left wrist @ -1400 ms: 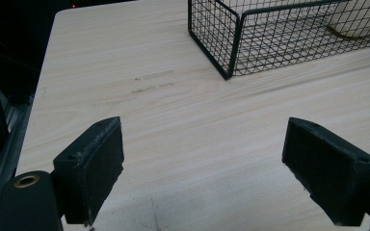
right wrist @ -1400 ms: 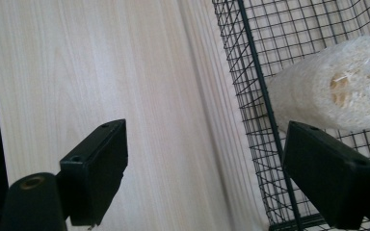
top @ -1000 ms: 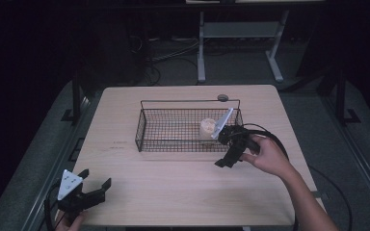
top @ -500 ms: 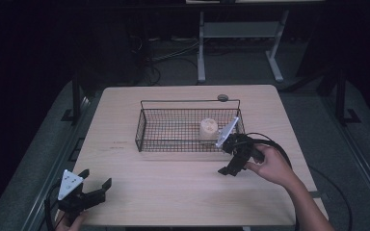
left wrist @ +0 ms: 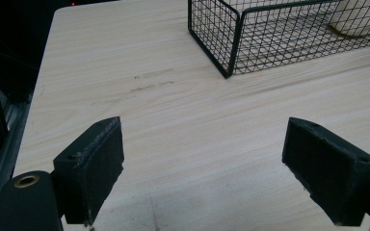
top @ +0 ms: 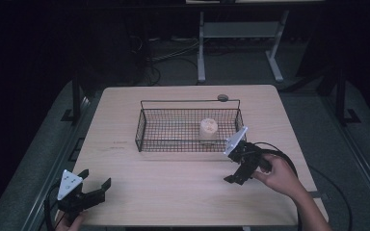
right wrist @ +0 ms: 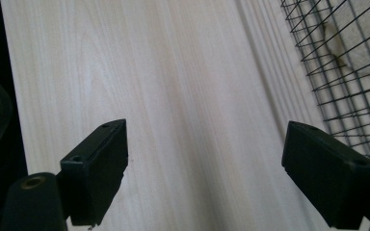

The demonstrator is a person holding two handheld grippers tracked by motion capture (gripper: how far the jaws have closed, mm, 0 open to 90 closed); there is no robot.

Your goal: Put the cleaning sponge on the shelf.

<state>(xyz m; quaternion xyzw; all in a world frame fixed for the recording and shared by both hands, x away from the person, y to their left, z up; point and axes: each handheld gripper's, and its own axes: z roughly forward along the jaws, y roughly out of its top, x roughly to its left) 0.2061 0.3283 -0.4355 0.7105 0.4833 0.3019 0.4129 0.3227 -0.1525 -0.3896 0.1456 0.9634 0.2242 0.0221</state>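
Right gripper [top: 234,178] sits low over the tabletop [top: 173,178], just off the near right corner of the wire basket [top: 189,143], jaws spread wide with nothing between them. Right hand [top: 279,174] holds it from behind, cable looping beside it. In the right gripper view both pads frame bare wood and the basket mesh [right wrist: 347,72] runs along the right edge.

Pale cylinder [top: 208,130] stands upright inside the basket, right half, near the front wall. Apart from the right gripper, with the basket wall between them. Through the mesh it also shows at the top right of the left gripper view [left wrist: 359,17].

Left gripper [top: 93,191] is at the near left corner of the tabletop, well apart from the basket, jaws spread, empty. Its view looks across bare wood toward the basket's near left corner [left wrist: 229,43].

Small dark round object [top: 222,97] lies on the tabletop just behind the basket's far right corner; can't tell what it is.
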